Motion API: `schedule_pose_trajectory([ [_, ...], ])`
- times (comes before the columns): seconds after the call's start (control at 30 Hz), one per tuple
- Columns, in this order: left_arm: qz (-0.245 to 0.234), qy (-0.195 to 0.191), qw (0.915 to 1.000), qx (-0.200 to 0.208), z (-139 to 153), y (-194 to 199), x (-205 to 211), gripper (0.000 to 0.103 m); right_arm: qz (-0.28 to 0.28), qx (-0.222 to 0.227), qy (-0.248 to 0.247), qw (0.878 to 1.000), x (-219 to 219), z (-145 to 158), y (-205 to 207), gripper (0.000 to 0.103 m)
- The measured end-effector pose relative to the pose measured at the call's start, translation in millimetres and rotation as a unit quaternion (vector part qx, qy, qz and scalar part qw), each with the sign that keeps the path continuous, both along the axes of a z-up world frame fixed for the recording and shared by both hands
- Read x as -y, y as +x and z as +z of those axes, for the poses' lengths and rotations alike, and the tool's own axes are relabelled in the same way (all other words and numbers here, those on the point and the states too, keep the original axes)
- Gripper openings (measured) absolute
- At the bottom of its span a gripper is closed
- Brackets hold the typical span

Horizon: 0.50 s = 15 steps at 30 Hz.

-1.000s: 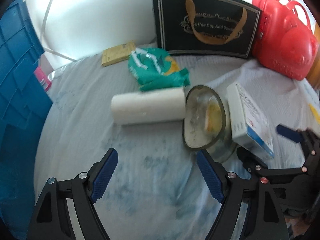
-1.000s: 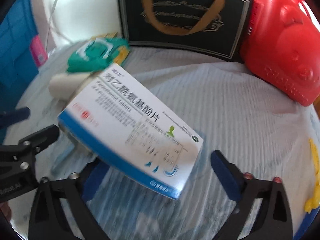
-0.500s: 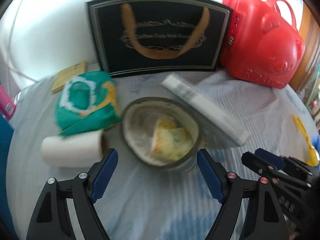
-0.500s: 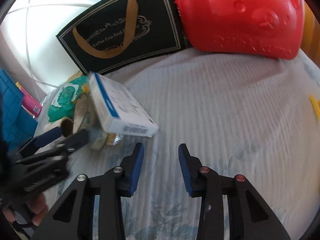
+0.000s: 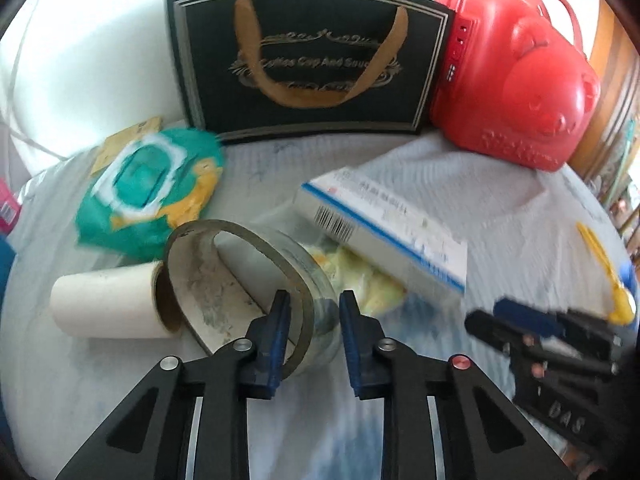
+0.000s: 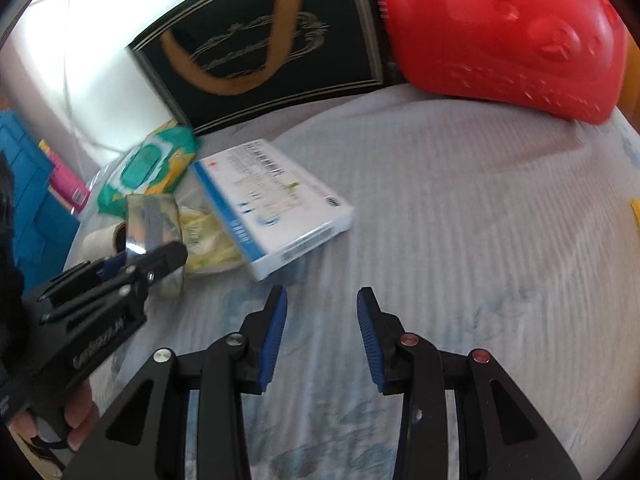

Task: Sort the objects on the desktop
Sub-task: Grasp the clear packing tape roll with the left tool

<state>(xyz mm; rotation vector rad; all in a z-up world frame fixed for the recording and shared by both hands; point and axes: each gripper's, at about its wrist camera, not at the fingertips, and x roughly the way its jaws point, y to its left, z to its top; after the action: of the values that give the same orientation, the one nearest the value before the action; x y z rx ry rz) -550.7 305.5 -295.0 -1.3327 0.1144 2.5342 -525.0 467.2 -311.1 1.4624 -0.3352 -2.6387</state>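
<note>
Left wrist view: we are seeing the sort as barely started, judging by the clutter. A green wet-wipes pack (image 5: 148,192), a white paper roll (image 5: 108,306), a blue-and-white medicine box (image 5: 384,232), a yellow crumpled packet (image 5: 364,276) and a wide roll of clear packing tape (image 5: 256,288) are all lying bunched together on the white cloth (image 5: 500,184). A black gift bag (image 5: 308,64) and a red bear-shaped case (image 5: 516,80) are standing at the back. The medicine box is leaning on the packet. Our left gripper (image 5: 310,336) is pinching the tape roll's near wall, one finger inside the ring, one outside, jaws narrowed; we are taking it as gripped, though contact is blurred. The roll is tilting up on its edge.

Right wrist view: our right gripper (image 6: 322,336) is hovering low over bare cloth, jaws parted and holding nothing, pointing past the medicine box (image 6: 272,204), which is lying near but apart. The left gripper (image 6: 132,268) is reaching in at the tape roll (image 6: 154,224). Blue crate (image 6: 28,200) at far left, contents not visible.
</note>
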Motion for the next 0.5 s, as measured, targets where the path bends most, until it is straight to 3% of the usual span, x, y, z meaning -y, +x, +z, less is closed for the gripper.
schedule_pose_trajectory([
  [0.03, 0.001, -0.004, 1.0000, 0.001, 0.5, 7.1, 6.2, 0.023, 0.010, -0.002, 0.007, 1.000, 7.4, 1.7, 1.3, 0.038],
  [0.1, 0.006, -0.013, 0.9999, 0.002, 2.1, 18.9, 18.9, 0.022, 0.023, -0.003, 0.014, 1.000, 18.6, 4.0, 2.6, 0.055],
  [0.13, 0.008, -0.018, 0.9998, 0.004, 2.7, 25.1, 26.9, 0.021, 0.030, -0.004, 0.018, 0.999, 25.0, 5.0, 3.1, 0.059],
  [0.33, 0.021, -0.013, 0.9993, 0.027, 5.0, 43.0, 59.7, 0.022, 0.047, -0.001, 0.004, 0.999, 44.4, 6.8, 9.6, 0.061],
  [0.4, 0.031, -0.015, 0.9992, 0.022, 9.2, 45.9, 65.5, 0.038, 0.050, 0.003, 0.003, 0.999, 48.4, 6.3, 11.3, 0.061],
  [0.47, 0.042, -0.019, 0.9989, 0.011, 11.4, 48.2, 68.9, 0.069, 0.053, 0.006, 0.001, 0.999, 52.9, 6.0, 13.9, 0.061],
  [0.5, 0.050, -0.019, 0.9986, 0.006, 11.7, 48.4, 71.8, 0.071, 0.054, 0.007, 0.000, 0.999, 52.9, 6.7, 15.9, 0.061],
])
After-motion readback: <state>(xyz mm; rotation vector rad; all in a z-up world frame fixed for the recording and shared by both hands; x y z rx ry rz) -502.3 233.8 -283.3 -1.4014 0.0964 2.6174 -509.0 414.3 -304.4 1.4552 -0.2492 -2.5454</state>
